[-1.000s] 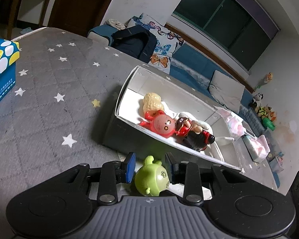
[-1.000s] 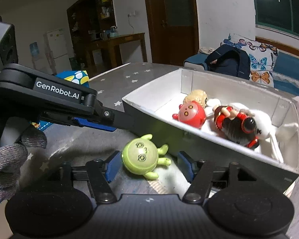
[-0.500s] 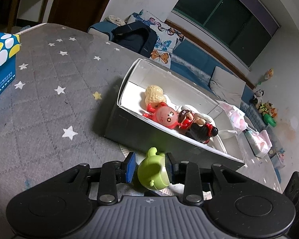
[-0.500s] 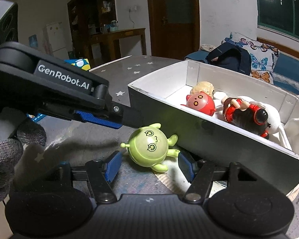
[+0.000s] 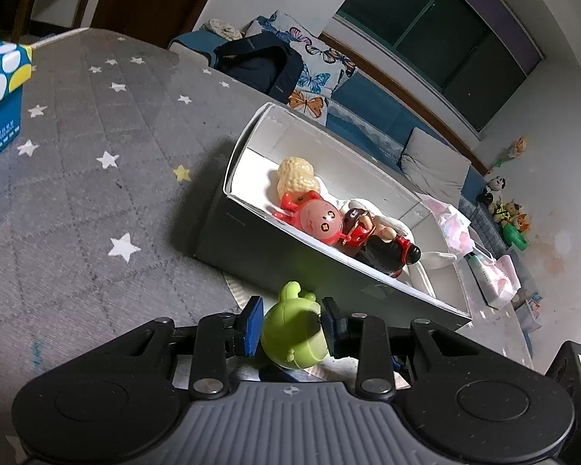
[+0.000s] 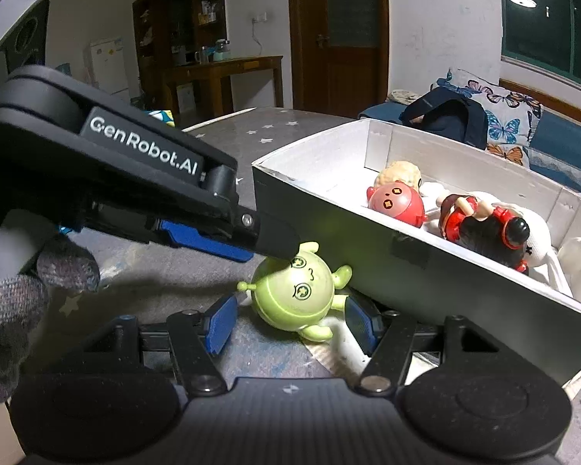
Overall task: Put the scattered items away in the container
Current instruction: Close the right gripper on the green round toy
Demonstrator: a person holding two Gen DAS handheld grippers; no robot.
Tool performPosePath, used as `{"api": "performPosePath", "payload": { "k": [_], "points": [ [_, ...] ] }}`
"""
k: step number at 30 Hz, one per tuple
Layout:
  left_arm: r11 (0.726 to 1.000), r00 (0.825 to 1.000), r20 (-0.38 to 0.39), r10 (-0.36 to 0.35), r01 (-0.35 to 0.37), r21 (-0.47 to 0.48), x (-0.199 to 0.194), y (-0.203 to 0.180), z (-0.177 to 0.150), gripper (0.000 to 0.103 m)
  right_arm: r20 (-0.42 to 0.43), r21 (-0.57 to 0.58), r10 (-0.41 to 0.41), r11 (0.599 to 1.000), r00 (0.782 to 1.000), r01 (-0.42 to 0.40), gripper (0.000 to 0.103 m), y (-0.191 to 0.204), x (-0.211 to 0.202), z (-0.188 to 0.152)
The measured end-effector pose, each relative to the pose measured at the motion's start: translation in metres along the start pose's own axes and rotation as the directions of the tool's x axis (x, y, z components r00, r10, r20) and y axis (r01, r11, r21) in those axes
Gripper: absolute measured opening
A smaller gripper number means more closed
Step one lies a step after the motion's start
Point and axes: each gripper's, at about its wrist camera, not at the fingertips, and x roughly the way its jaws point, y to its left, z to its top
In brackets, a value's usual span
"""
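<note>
left gripper (image 5: 290,323) fingers are pinching the green toy (image 5: 295,335) from both sides, blue pads touching its round body. vs 1 s ago the gap between the pads has closed up and the toy has rolled: its face showed to the left cam then, now only the back and one ear at 12 o'clock. in the right cam the toy (image 6: 296,294) looks tipped, upper end under the left fingers (image 6: 275,246), body leaning toward the box wall; prob just starting to lift, but i can't tell if it's off the worktop yet.

right gripper (image 6: 290,319) fingers are spread wide, one pad each side of the toy at 9 and 3 o'clock, not touching it. it has crept closer over the last sec but isn't gripping anything.

outward: the white box (image 5: 251,143) sits just past the toy at 12–1 o'clock, near wall almost touching it. inside already: red toy (image 5: 317,221), yellow toy (image 5: 296,170), dark-haired doll (image 5: 379,242), plus sth white. grey star-print worktop (image 5: 97,193) around it, blue carton (image 5: 0,89) at 10 o'clock.

meaning: grasp looks made, so next is up and over the near wall, then drop. this is the only loose item in sight.
</note>
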Motion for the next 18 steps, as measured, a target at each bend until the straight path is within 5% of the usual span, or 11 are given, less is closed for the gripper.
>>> {"api": "performPosePath", "payload": {
  "k": [10, 18],
  "points": [
    [0.998, 0.999, -0.02, -0.038, 0.037, -0.056, 0.007, 0.01, 0.001, 0.036, -0.005, 0.006, -0.012, 1.0, 1.0, 0.012, 0.05, 0.001, 0.008, 0.002],
    [0.995, 0.998, -0.025, -0.056, 0.054, -0.083, 0.008, 0.012, 0.001, 0.036, 0.003, -0.009, -0.031, 0.999, 1.0, 0.031, 0.049, 0.003, 0.01, 0.002]
  ]
}}
